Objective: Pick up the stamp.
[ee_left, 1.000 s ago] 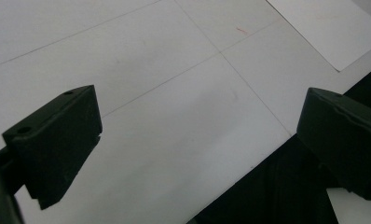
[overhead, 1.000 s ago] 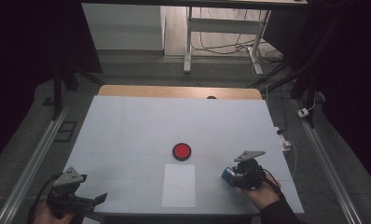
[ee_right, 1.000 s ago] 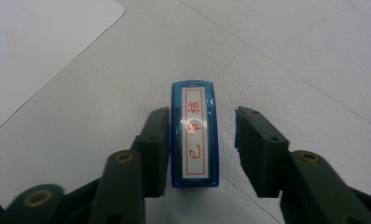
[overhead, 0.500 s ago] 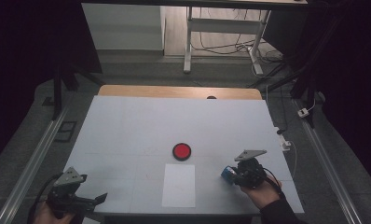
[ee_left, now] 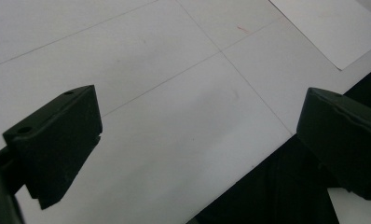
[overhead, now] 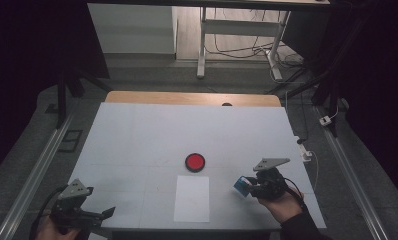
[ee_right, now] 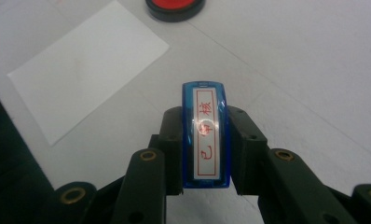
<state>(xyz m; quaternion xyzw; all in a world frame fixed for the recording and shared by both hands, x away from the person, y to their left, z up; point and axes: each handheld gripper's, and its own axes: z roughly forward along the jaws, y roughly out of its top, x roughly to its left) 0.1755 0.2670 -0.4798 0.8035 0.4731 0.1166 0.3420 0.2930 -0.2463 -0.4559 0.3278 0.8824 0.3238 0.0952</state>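
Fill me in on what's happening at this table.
A person holds a gripper in each hand at a white table. The right gripper is shut on a blue stamp with red characters on its label, held just right of a white sheet of paper. A red ink pad sits beyond the paper. The left gripper rests open at the table's near left edge with nothing between its jaws. No print shows on the paper yet.

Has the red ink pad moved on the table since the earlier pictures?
No. The red ink pad lies in the same place, just beyond the far edge of the white paper sheet, as it did before.
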